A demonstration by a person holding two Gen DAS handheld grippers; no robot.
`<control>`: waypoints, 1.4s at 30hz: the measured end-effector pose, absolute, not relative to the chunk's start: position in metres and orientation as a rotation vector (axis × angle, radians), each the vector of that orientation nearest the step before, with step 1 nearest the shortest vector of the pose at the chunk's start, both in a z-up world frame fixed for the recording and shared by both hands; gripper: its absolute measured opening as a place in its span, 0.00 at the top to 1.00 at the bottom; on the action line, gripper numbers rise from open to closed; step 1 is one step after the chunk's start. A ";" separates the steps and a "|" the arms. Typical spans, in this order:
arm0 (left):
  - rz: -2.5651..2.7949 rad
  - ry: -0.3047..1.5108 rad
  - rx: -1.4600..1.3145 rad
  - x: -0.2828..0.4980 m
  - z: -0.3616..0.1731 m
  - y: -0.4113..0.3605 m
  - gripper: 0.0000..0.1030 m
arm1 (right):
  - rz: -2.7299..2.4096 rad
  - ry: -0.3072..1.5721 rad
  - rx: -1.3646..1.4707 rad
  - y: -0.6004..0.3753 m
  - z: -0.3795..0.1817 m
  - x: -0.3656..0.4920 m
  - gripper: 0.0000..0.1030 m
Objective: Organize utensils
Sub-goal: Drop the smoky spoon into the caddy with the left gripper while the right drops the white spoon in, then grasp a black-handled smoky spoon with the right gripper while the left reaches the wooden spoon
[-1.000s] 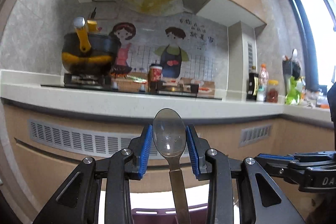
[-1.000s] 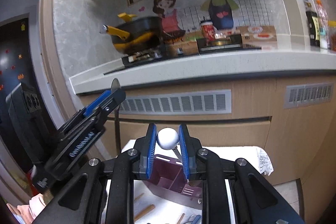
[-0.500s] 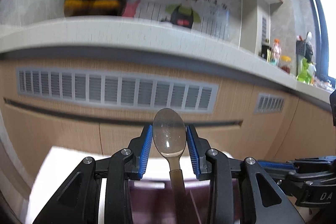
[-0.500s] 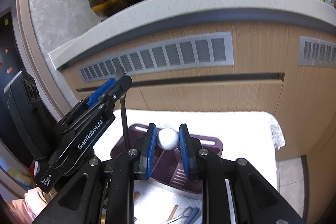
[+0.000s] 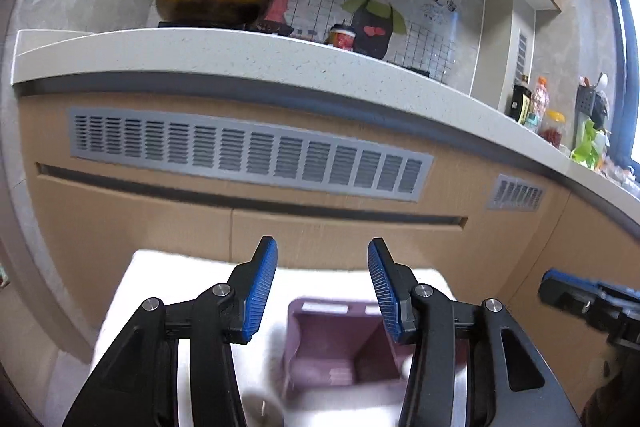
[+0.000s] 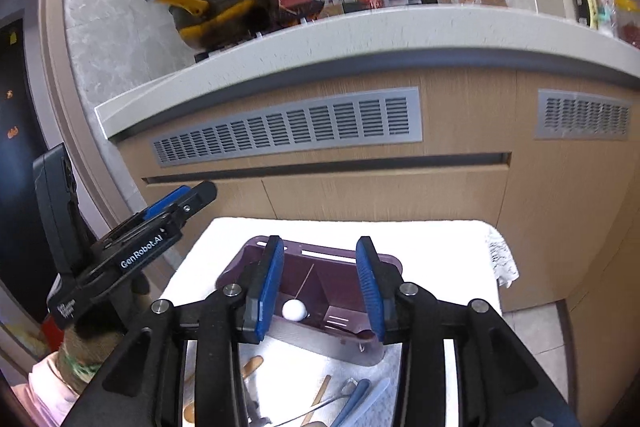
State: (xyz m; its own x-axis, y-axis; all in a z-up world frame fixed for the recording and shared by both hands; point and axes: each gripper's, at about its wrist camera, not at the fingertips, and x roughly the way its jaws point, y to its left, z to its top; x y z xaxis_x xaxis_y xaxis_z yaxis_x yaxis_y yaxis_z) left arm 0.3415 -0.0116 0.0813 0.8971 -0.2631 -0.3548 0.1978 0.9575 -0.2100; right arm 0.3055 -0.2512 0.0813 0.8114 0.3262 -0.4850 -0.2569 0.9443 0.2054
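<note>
Though beneath the parted right gripper [image 6: 320,279], white-tipped utensil [image 6: 295,309] inside caddy [image 6: 320,251].

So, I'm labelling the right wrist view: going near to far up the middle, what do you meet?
Loose utensils on the white cloth → purple plastic utensil caddy holding a white ball-ended utensil → bare white cloth → wooden cabinet front → grey vent grille → pale stone countertop.

Right gripper [image 6: 320,281] jaws just opened, nothing between fingers; white ball-ended utensil [image 6: 295,309] lay inside purple caddy [image 6: 320,255] on white surface [image 6: 440,239].
</note>
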 end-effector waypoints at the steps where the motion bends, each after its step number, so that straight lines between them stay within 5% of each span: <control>1: -0.237 0.406 -0.165 0.336 0.081 -0.009 0.53 | 0.318 0.533 0.129 -0.251 0.085 0.299 0.65; 7: -0.191 0.576 -0.179 0.317 0.052 0.009 0.49 | 0.296 0.521 0.078 -0.249 0.078 0.278 0.46; 13: -0.163 0.798 -0.229 0.316 0.000 0.023 0.49 | 0.279 0.593 0.025 -0.247 0.047 0.265 0.43; 19: -0.280 0.914 -0.169 0.288 -0.037 0.017 0.49 | 0.217 0.649 -0.116 -0.241 0.008 0.251 0.12; 32: -0.314 0.937 0.012 0.212 -0.078 -0.006 0.51 | 0.273 0.737 -0.259 -0.204 -0.038 0.244 0.06; 37: -0.255 0.893 -0.015 0.214 -0.079 -0.005 0.69 | 0.415 0.759 -0.193 -0.180 -0.033 0.259 0.07; 42: -0.238 0.850 -0.051 0.207 -0.070 0.022 0.69 | 0.578 0.766 -0.260 -0.135 -0.034 0.284 0.27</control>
